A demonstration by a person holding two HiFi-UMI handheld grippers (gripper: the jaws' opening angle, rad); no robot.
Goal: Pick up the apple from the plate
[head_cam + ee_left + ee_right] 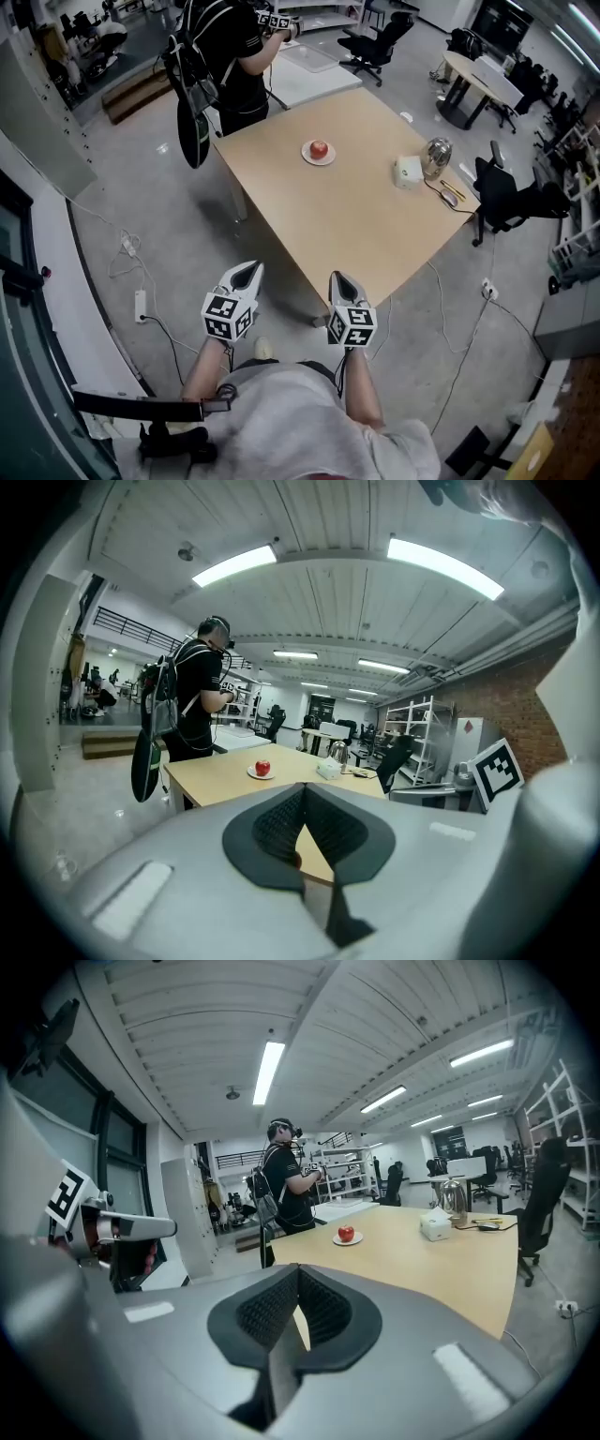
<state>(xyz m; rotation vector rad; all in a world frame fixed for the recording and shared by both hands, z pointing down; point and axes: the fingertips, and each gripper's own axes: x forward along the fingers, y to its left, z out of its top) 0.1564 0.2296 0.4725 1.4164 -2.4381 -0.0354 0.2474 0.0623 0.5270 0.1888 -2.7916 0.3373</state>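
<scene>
A red apple [320, 147] rests on a small white plate [310, 158] toward the far side of a tan table [347, 216]. Both gripper views show the apple [262, 768] [346, 1234] far ahead. My left gripper [248, 269] and right gripper [339, 278] hover side by side in front of the table's near corner, well short of the plate. The left gripper [305, 787] has its jaws shut with nothing between them. The right gripper [298, 1269] is shut and empty too.
A person in black with a backpack [234, 56] stands at the table's far edge. A white tissue box [408, 172] and a metal kettle [437, 157] sit at the table's right end. An office chair [502, 192] stands beyond it. A power strip [142, 305] and cables lie on the floor.
</scene>
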